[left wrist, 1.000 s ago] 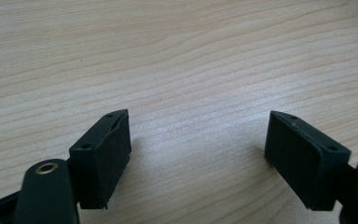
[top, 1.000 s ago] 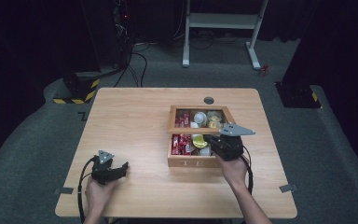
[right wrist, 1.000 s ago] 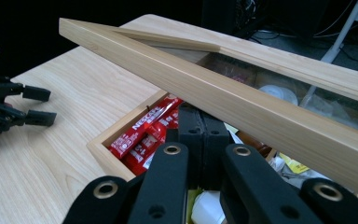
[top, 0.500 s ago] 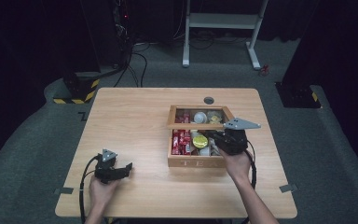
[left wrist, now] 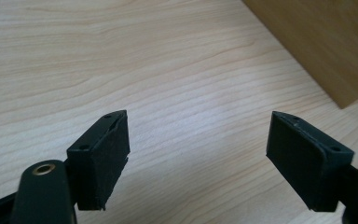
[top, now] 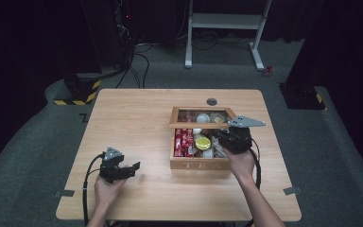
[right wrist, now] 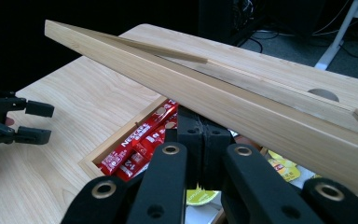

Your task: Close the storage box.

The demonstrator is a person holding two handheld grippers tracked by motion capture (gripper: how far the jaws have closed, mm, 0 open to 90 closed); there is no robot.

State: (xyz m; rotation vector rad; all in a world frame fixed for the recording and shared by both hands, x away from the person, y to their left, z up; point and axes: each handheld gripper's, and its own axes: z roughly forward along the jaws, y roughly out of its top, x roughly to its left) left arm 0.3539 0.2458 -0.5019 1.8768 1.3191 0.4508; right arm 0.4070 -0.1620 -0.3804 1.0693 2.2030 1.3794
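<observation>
Over tea box (top: pixel 199 163), R gripper (top: pixel 223 138) jaws together under lid (right wrist: pixel 223 100); I see lid's length running across table; L gripper (top: pixel 131 169) apart.

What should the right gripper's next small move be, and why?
Probably push the right gripper up and away to swing the lid wider. Its shut fingers sit just under the lid's raised front edge, above the red sachets in the tea box. The left gripper is open and well clear.
</observation>
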